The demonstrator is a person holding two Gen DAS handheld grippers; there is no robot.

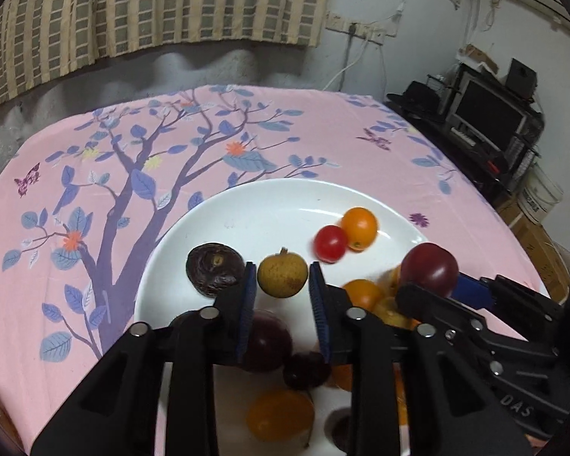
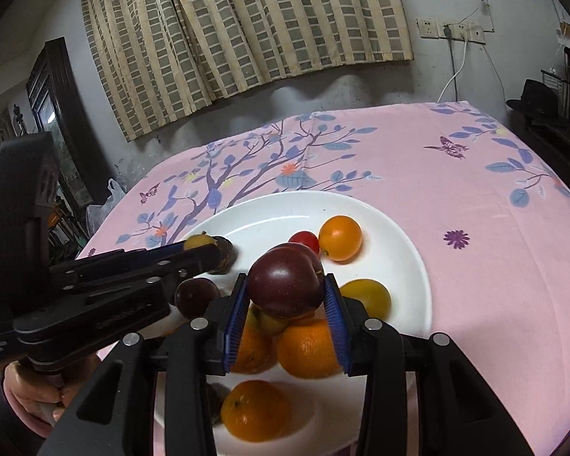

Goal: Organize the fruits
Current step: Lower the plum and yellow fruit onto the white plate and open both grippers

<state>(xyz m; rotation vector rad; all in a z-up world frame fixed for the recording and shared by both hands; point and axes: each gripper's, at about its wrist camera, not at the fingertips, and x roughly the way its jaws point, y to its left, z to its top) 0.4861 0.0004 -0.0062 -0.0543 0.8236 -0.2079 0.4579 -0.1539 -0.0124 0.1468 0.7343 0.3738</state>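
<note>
**Fruits mid-sort: two held above the plate, most still on it**

Fruits lie scattered over the white plate on the pink cloth. Each gripper has one. The left gripper has the yellow-brown fruit between its blue pads; the pads sit right at its sides, though a sliver of gap shows, so I cannot tell whether they press. The right gripper is closed on the dark plum, raised over a heap of oranges.

By my reading the sorting is early. No second dish or clear grouping shows. A cherry tomato and an orange fruit touch near the far rim, a wrinkled dark fruit sits just beside the left gripper's tips, and more dark and orange fruits lie near the close rim. Where the held two should go is not shown.

Room is good beyond the plate: the cloth is bare toward the curtain and to the right. The two grippers are close together, nearly crossing over the plate's middle, so they need to part carefully. Round fruit near the rim could roll off if nudged.
</note>
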